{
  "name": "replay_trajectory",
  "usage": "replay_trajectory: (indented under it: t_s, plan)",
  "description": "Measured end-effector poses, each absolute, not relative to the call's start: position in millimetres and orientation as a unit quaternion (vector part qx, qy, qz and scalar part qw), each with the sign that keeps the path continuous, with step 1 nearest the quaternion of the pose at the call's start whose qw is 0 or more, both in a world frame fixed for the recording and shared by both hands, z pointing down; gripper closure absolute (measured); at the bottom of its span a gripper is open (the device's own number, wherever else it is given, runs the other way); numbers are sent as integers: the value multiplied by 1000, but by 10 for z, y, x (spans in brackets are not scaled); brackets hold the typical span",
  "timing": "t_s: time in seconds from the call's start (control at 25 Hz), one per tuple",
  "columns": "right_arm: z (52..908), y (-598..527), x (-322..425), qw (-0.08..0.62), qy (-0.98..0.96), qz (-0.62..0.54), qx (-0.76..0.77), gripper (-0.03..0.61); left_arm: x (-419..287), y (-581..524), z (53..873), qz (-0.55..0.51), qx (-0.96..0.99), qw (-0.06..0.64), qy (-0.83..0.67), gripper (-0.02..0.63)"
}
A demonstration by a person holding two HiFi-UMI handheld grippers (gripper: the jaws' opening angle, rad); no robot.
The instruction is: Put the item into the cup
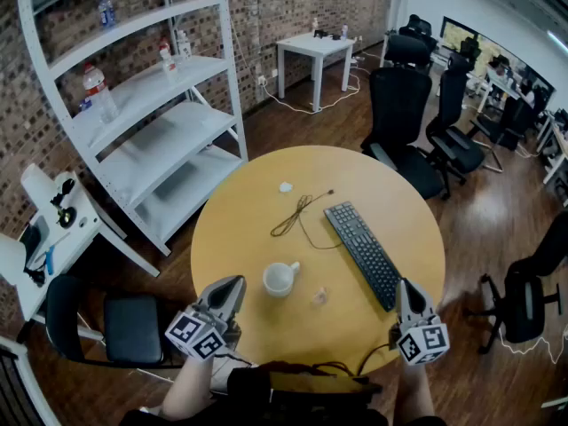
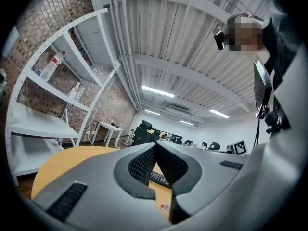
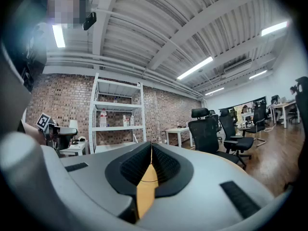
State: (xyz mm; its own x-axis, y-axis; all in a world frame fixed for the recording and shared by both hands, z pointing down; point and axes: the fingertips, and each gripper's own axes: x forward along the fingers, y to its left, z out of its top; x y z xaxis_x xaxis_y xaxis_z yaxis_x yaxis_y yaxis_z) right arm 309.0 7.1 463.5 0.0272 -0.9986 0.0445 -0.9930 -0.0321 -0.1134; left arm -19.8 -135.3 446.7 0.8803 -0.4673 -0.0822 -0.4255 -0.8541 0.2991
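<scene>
- Both grippers sit low at the near edge of the round table (image 1: pixel 240 229): your left gripper (image 1: pixel 229 291) is near the cup, and your right gripper (image 1: pixel 404 293) is by the near end of the keyboard (image 1: pixel 364 252).
- Your left fingers (image 2: pixel 142 165) are pressed together with nothing between them. The right fingers (image 3: pixel 134 165) meet the same way, empty.
- The white cup (image 1: pixel 280 279) stands upright on the table.
- The item (image 1: pixel 319 297) — small and pale — lies on the table just beside the cup, between it and the keyboard.
- A thin cable (image 1: pixel 300 213) lies beyond the cup.
</scene>
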Motion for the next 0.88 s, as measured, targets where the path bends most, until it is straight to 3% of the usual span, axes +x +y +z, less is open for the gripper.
replay_trajectory:
  t_s: [0.2,0.28,0.88]
  plan:
    - [4740,-76,2945,-10,709,-71,-702,546,-236,-1348,4499,-74,958,142,-236,611]
    - [4860,-145,2852,-34,723,-93,-684,478,-262,-1346,4487,-75,957,142,-243,611]
    - [6047,-693,2022,-251,800,-201,-507,476,-717,-1352,4699,-70,934,171,-306,611]
